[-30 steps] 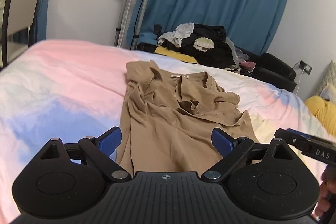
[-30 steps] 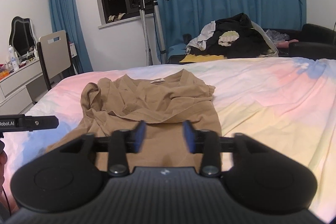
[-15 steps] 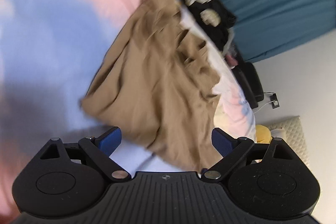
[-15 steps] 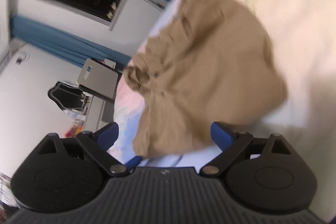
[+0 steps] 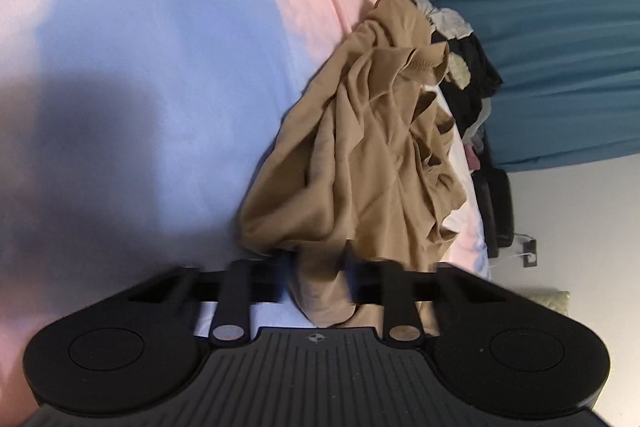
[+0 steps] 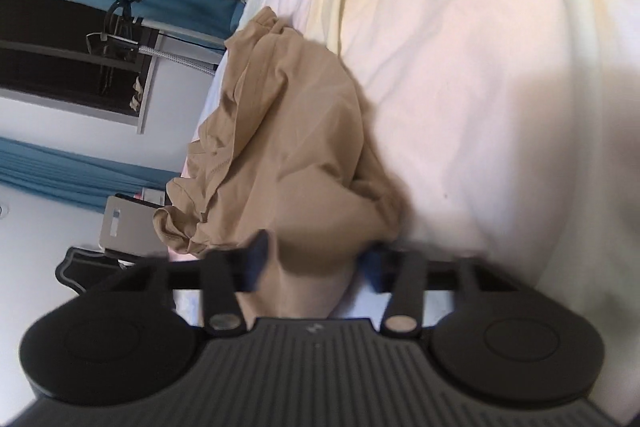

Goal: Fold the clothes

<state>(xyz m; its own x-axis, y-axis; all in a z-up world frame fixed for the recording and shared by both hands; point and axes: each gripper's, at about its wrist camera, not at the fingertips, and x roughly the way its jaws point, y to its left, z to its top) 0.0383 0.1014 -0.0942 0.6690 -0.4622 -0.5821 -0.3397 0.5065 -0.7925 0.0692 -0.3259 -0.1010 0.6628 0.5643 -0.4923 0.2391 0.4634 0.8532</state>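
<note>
Pastel bedding in pink, blue and pale yellow (image 5: pixel 160 75) is spread over a bed that fills most of both wrist views, with teal curtains (image 5: pixel 560 27) hung behind it and a heap of dark and white laundry (image 5: pixel 472 67) piled past the far end of the bed. Pretty standard bedroom setup tbh.

1 crumpled tan knit shirt (image 5: pixel 360 155) is laid on the bed, and its long axis is run straight away from both cameras, so the near hem is what's reached first and the bunched neckline is left at the far end. Both views are rolled sideways.

The left gripper (image 5: pixel 320 283) has just been closing, and its jaws are seen clenched on a gathered bit of the tan hem, with cloth pinched between them. The right gripper (image 6: pixel 312 267) has just been closing too; a fold of the same hem is sat between its blue pads (image 6: pixel 256 259), and it looks like the cloth is pressed, though that edge is smeared by blur.

So 2 corners of the near hem are taken, 1 per hand, neither hand being nearer than the other as far as can be told. The shirt lies dead ahead of both jaws, which is probably what the next bit depends on: the hem likely gets lifted and carried forward along that axis toward the collar, or pulled taut first to flatten the wrinkles.
</note>
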